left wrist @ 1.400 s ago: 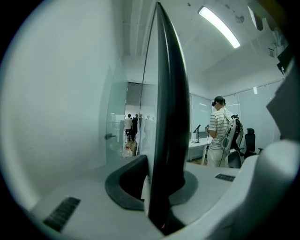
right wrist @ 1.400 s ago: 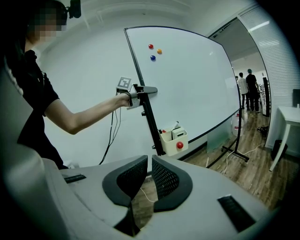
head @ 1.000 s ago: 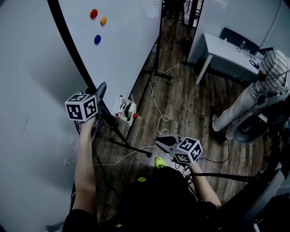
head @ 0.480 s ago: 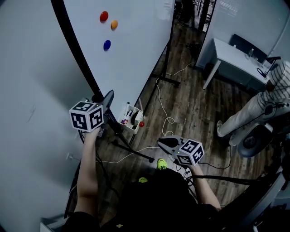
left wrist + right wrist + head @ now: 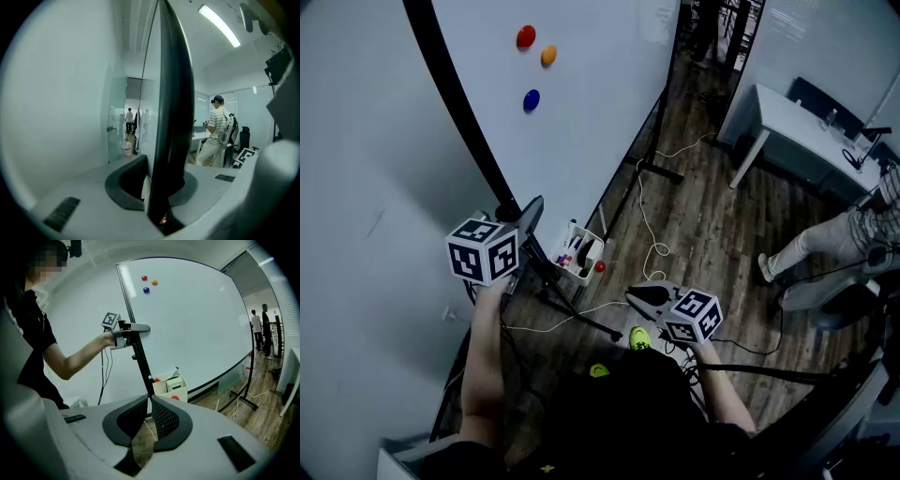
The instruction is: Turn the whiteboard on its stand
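The whiteboard (image 5: 581, 84) stands on its stand, its black frame edge (image 5: 459, 112) running down toward me; three magnets, red (image 5: 526, 37), orange and blue, stick high on it. My left gripper (image 5: 530, 214) is shut on that frame edge low down. In the left gripper view the dark frame (image 5: 171, 117) runs upright between the jaws of the left gripper (image 5: 161, 187). The right gripper view shows the board (image 5: 197, 319) and the left gripper (image 5: 136, 327) clamped on its edge. My right gripper (image 5: 639, 297) hangs low over the floor, shut and empty, as its own view shows (image 5: 150, 401).
A white box of markers (image 5: 581, 253) hangs at the board's lower edge. The stand's foot (image 5: 661, 169) and loose cables (image 5: 652, 248) lie on the wood floor. A grey desk (image 5: 797, 117) and a person in a striped shirt (image 5: 844, 234) are at the right.
The left gripper, still clamped on the frame, has drifted down and right in the head view, the board with it. The person in stripes has moved off right. The right gripper barely moved.
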`<action>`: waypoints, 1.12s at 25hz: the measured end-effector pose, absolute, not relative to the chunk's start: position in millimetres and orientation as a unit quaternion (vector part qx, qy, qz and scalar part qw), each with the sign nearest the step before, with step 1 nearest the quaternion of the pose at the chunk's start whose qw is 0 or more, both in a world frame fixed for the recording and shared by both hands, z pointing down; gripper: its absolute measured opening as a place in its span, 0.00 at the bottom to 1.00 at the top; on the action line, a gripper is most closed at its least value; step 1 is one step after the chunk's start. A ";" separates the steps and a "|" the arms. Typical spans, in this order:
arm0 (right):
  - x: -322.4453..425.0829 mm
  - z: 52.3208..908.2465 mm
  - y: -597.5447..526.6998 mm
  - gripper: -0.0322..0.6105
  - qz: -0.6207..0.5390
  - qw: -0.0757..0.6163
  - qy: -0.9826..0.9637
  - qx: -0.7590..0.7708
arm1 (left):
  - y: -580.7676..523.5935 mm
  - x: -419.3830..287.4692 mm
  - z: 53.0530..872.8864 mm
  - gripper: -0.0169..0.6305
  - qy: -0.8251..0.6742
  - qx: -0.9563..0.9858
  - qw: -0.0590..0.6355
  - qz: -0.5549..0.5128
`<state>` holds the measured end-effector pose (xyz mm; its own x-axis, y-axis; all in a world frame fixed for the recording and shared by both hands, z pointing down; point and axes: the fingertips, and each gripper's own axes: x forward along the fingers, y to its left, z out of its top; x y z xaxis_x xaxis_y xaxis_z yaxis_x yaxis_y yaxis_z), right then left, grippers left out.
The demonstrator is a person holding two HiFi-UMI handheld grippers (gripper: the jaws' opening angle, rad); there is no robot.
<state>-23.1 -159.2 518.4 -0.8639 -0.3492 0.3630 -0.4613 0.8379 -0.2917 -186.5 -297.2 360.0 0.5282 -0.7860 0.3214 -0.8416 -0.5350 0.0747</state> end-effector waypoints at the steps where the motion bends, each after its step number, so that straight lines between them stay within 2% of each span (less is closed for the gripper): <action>1: -23.6 517.9 -159.6 0.08 0.188 0.149 -0.947 0.212 | -296.3 -186.5 359.3 0.11 -0.470 0.867 0.112 0.125; 16: -26.9 515.9 -154.7 0.08 0.191 0.147 -0.948 0.206 | -292.0 -187.6 355.7 0.11 -0.471 0.866 0.118 0.118; 22: -34.1 516.3 -148.0 0.08 0.188 0.151 -0.950 0.196 | -294.7 -184.4 355.3 0.12 -0.474 0.869 0.073 0.120; 24: -38.5 516.8 -146.7 0.08 0.184 0.153 -0.952 0.192 | -296.0 -186.4 356.9 0.14 -0.480 0.869 0.053 0.112; 28: -49.1 516.9 -145.4 0.08 0.174 0.154 -0.955 0.183 | -293.5 -200.5 365.6 0.35 -0.501 0.859 0.045 0.098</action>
